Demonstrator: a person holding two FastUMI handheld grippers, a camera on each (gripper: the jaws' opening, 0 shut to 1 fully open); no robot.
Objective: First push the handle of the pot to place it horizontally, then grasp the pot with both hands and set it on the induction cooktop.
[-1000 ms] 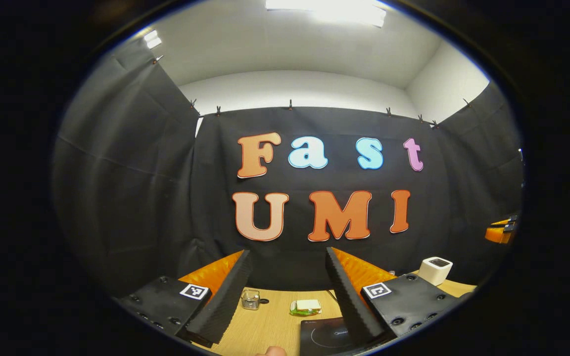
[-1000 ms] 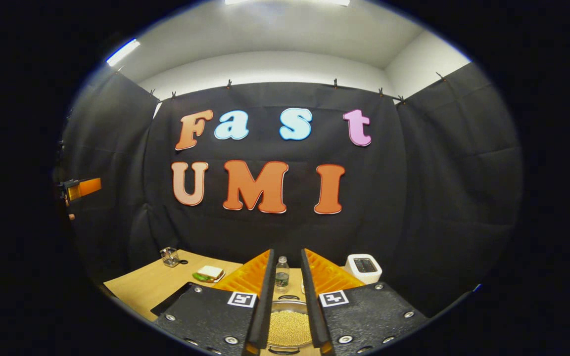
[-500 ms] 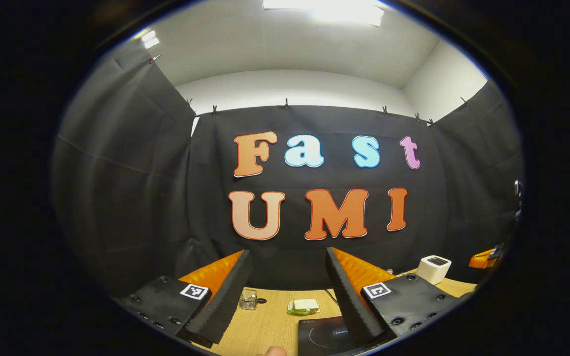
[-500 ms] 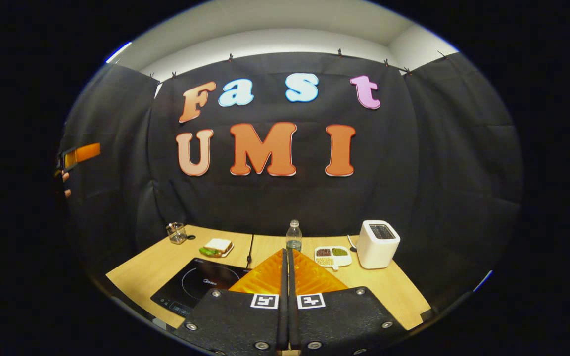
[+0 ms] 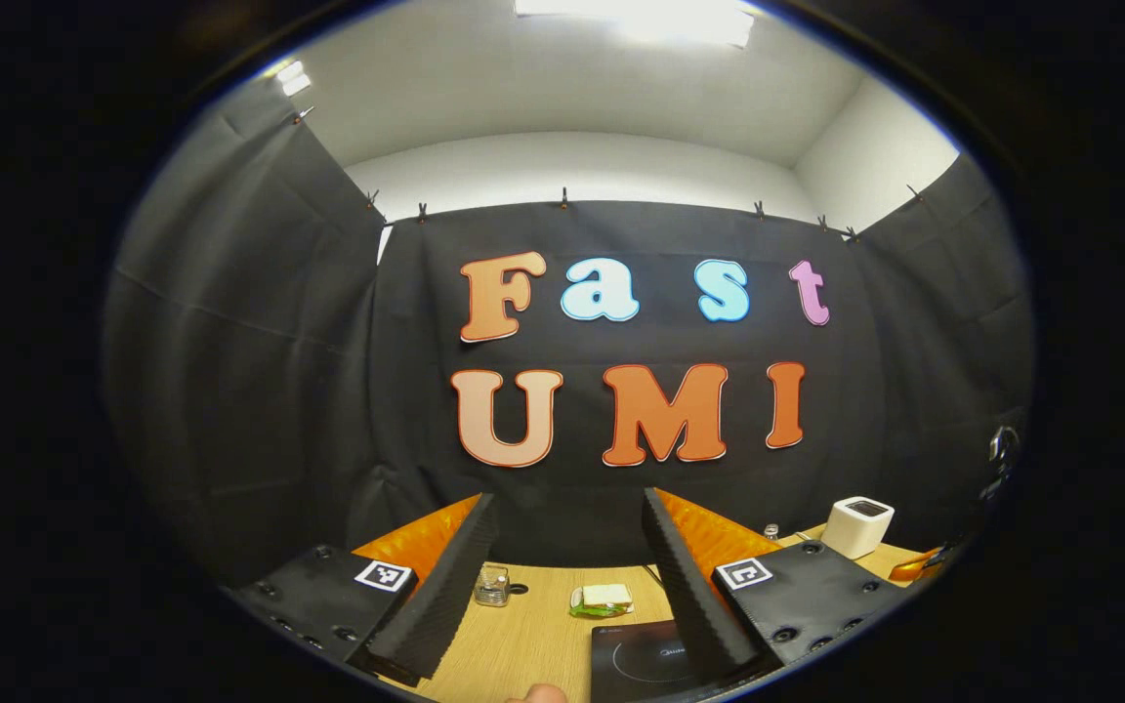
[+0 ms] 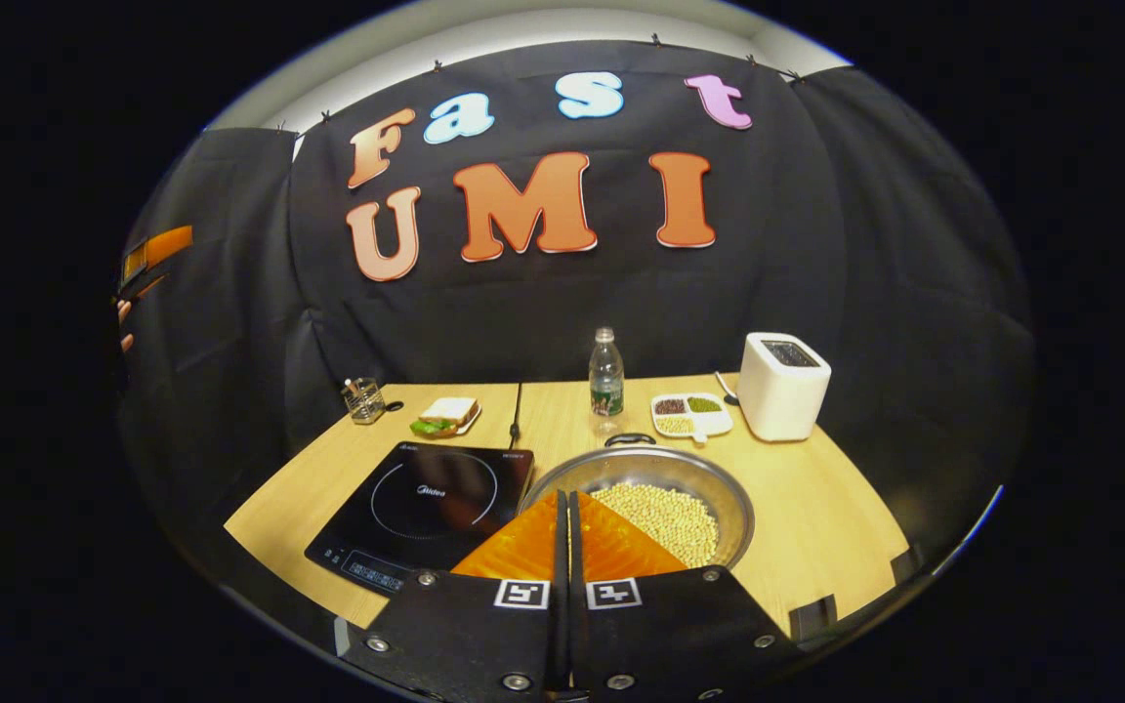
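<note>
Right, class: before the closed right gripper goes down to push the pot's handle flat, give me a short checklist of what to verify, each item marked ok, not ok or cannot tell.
1. Right gripper fingers closed for pushing: ok, they meet with no gap.
2. Pot on the table, beside the induction cooktop: ok.
3. Far handle already horizontal: cannot tell; it looks raised at the rim.
4. Near handle: cannot tell, the gripper covers that side.
5. Cooktop surface free for the pot: ok.
6. Left gripper open and out of the way: ok, raised, fingers apart, nothing between them.
7. Bottle and toaster clear of the pot: ok, both stand behind it.
</note>
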